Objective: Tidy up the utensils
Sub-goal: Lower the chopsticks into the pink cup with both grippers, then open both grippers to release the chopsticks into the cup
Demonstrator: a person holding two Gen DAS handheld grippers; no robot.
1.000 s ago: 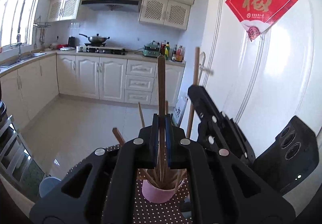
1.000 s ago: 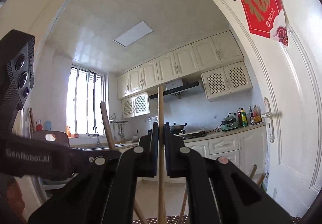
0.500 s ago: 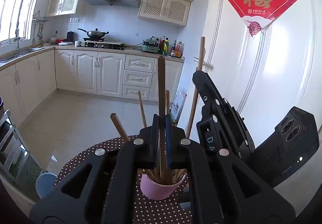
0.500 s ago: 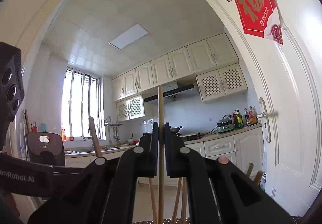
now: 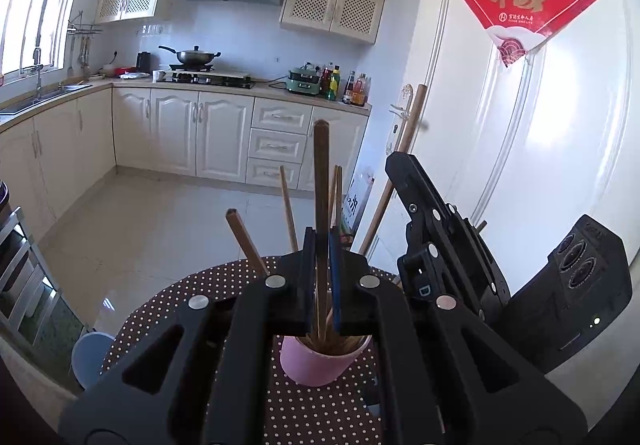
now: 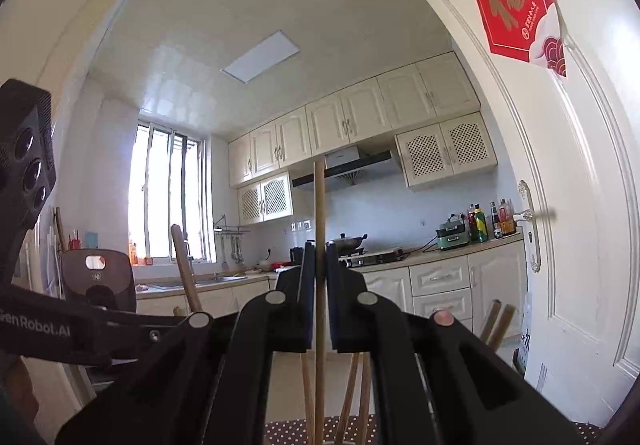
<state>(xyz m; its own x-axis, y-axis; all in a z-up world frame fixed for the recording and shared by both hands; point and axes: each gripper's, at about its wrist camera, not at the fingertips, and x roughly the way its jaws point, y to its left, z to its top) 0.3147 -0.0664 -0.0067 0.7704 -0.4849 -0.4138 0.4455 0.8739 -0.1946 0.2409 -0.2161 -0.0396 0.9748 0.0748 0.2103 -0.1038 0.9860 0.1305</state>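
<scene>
- Left gripper is clamped on a dark brown chopstick, jaws pinched tight on it. The stick stands pretty much upright, and its lower end runs down into the pink cup.
- That cup sits on the polka-dot table and already has a bunch of other chopsticks fanning out of it, leaning different ways.
- Right gripper is squeezed onto a lighter wooden chopstick, also near vertical, with its top poking well above the fingers.
- In the left wrist view, the right gripper sits just right of the cup, up close, with its pale stick angling up toward the door.
- Below the right gripper's fingers you can see a few more stick tops and a sliver of the dotted cloth; the cup itself is hidden in that view.
- Can't tell if the right stick's tip is inside the cup or only beside it.
</scene>
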